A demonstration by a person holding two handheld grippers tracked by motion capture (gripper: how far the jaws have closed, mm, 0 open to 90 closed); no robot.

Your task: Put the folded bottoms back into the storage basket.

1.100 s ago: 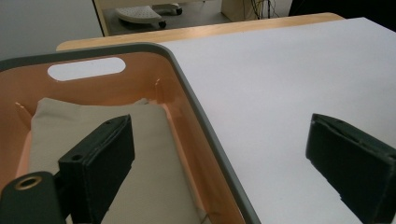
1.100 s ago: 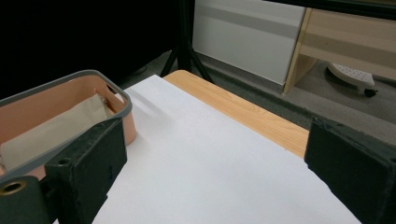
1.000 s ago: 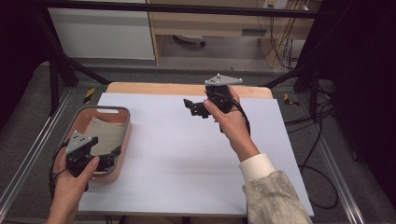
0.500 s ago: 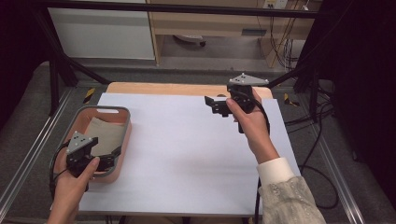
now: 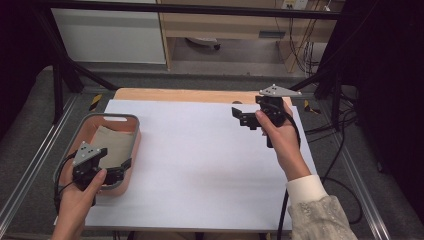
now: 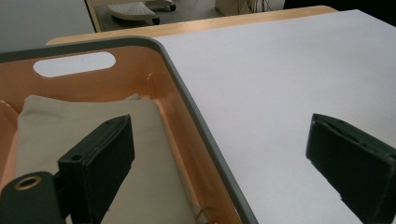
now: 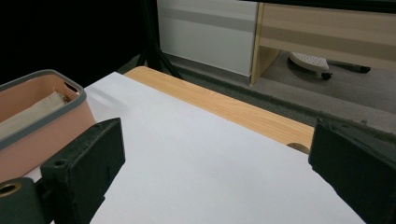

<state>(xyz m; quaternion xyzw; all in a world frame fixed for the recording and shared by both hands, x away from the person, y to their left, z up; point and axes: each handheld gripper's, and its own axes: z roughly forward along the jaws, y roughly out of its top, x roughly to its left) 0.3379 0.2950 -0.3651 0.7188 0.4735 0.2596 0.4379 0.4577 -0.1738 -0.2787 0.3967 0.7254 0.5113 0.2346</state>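
A pink basket with a grey rim (image 5: 131, 131) stands at the table's left edge, and a folded beige cloth (image 5: 111, 144) lies in it. My left gripper (image 5: 117, 167) is open at the basket's near right corner. In the left gripper view it (image 6: 219, 135) straddles the basket wall (image 6: 187, 107), one jaw over the cloth (image 6: 42, 126), the other over the white tabletop. My right gripper (image 5: 240, 116) is open above the far right of the table, holding nothing. In the right gripper view it (image 7: 217, 135) faces the basket (image 7: 42, 121) across the white surface.
The white table cover (image 5: 200, 160) has a strip of bare wood (image 5: 190, 95) along its far edge. Black frame posts (image 5: 60, 65) stand at the far left, and cables (image 5: 340, 125) hang off the right side. A chair base (image 7: 310, 60) sits on the floor beyond.
My right gripper has moved to the right and a little farther back over the table, still open. The left gripper and the basket have stayed where they were.
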